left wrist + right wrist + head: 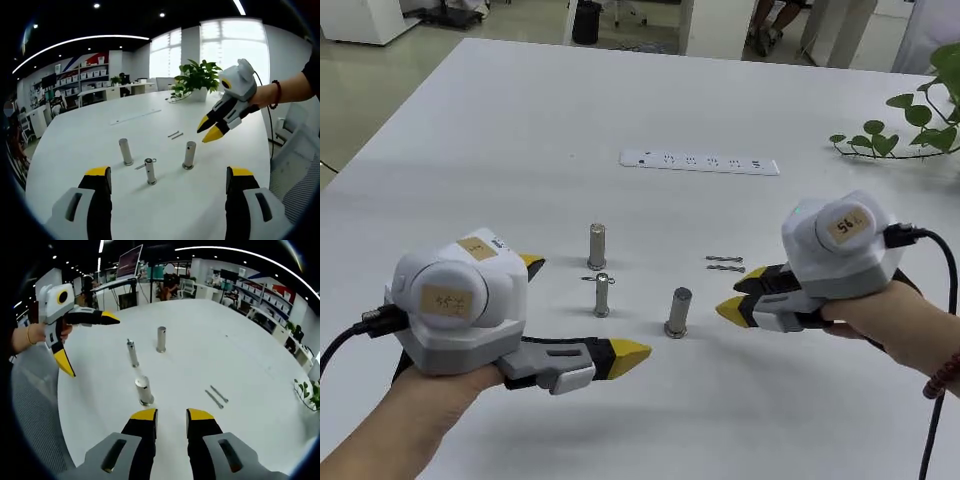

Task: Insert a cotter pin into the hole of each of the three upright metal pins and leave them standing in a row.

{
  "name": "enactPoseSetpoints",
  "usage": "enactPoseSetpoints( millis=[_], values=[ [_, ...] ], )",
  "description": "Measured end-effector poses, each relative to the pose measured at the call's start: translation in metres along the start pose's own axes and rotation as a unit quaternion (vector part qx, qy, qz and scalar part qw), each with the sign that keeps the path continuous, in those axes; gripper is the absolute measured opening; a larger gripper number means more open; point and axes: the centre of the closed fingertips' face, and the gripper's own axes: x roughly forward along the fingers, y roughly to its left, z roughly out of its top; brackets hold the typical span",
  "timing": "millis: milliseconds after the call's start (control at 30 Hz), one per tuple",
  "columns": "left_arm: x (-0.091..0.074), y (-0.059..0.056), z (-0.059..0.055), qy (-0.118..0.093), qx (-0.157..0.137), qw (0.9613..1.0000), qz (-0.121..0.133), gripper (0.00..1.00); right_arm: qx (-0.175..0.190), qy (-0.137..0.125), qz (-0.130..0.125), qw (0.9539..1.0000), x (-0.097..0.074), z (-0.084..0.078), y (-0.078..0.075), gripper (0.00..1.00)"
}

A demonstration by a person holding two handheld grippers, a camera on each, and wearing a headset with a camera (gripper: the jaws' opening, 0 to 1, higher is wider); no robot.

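Take the pinned metal pin as the mark. Its cotter pin juts out to the left near the top. A far bare pin stands close behind it, and a right bare pin stands near its right and a little nearer the person. The gaps between them are narrow. The left gripper, jaws spread wide, blocks its left and front. Beyond the right bare pin, two loose cotter pins lie flat, and the right gripper hovers close to them, jaws slightly parted. Behind the far bare pin the tabletop lies bare up to a power strip.
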Motion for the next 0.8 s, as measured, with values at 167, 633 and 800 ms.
enactPoseSetpoints(
  millis=[167, 633, 800],
  values=[
    [0.000, -0.002, 0.000, 0.001, 0.002, 1.0000, -0.002, 0.95, -0.026, 0.017, 0.009, 0.9995, 0.002, 0.005, -0.008, 0.18],
    [0.001, -0.002, -0.001, 0.003, 0.007, 1.0000, 0.000, 0.93, -0.074, 0.084, 0.029, 0.9933, 0.016, 0.002, -0.036, 0.15],
    [0.004, -0.003, -0.004, 0.009, 0.014, 0.9999, -0.003, 0.93, -0.071, 0.099, 0.034, 0.9920, 0.025, -0.006, -0.048, 0.15]
  ],
)
